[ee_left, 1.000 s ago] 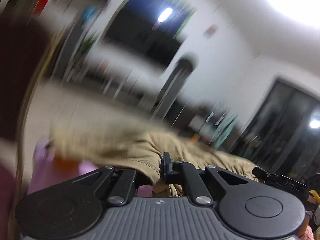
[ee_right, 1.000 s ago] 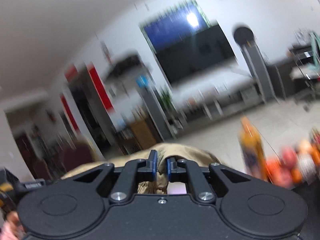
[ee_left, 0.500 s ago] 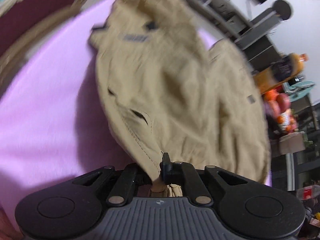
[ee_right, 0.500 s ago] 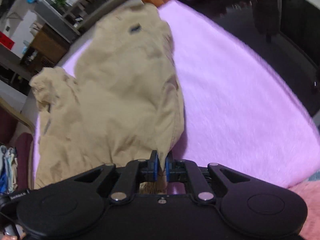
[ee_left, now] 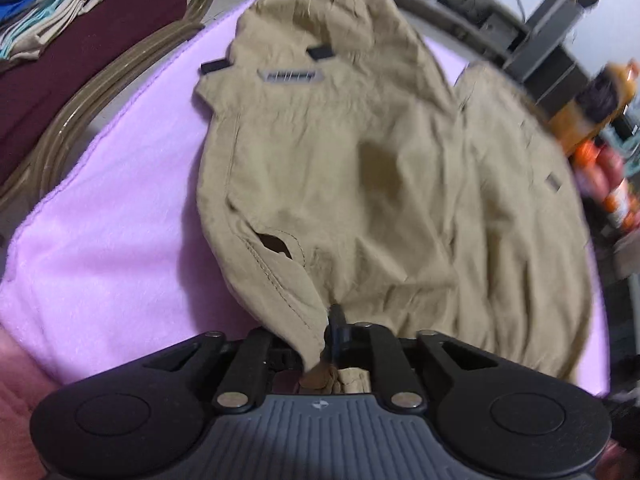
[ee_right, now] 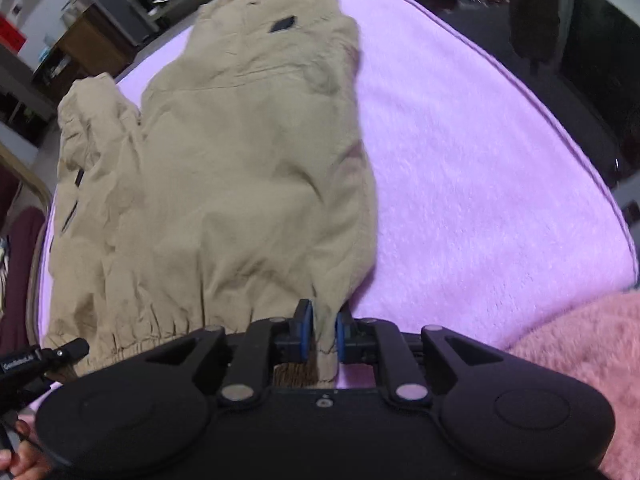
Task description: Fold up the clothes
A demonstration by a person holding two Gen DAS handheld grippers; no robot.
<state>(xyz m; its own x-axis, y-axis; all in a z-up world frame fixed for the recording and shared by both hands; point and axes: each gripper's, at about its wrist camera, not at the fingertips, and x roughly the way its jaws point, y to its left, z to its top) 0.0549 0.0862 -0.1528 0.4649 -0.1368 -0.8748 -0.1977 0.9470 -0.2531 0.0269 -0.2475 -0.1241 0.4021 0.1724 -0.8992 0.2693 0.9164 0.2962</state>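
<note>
Left wrist view:
- The jacket, tan, lies spread on the pink blanket, its far end toward the shelves.
- A grey label and two dark tabs sit near its far end; a pocket slit gapes nearer the camera.
- The left gripper has the jacket's near edge between its jaws, which are opening; the left finger is hidden under the cloth, so whether the pads press it cannot be told.
- A chair with a maroon seat stands left of the blanket, with folded clothes stacked on it.
- Orange bottles stand blurred at the right.

Right wrist view:
- The jacket covers the left half of the blanket; a crumpled sleeve lies at its left.
- The right gripper straddles the elastic hem; its jaws are opening, and a gap shows between the blue pads and the cloth.
- A pink fuzzy sleeve shows at lower right.
- The other gripper's tip is at the left edge, by the hem.
</note>
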